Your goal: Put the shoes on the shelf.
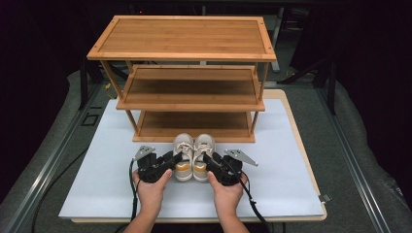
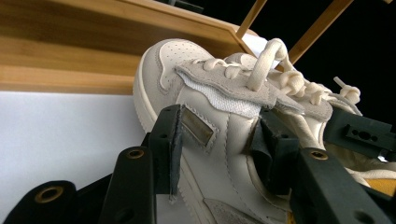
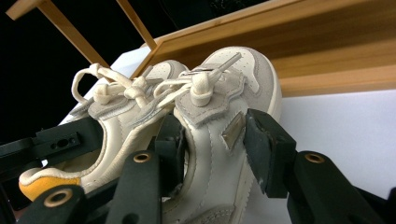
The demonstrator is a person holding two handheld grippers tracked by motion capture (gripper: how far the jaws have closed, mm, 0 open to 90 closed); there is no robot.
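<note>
Sneakers [image 1: 194, 156] — cream leather, suede-trimmed — each clamped by one tool [image 1: 176, 158] [image 1: 208, 159].

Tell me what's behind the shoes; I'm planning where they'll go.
Behind the shoes stands a wooden rack; its bottom shelf looks bare, though the upper shelves hide its back.

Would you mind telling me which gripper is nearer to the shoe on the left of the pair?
Left. The left gripper is clamped on the left shoe, its jaws on the shoe's two sides. The right gripper grips the right shoe beside it, one shoe farther away.
</note>
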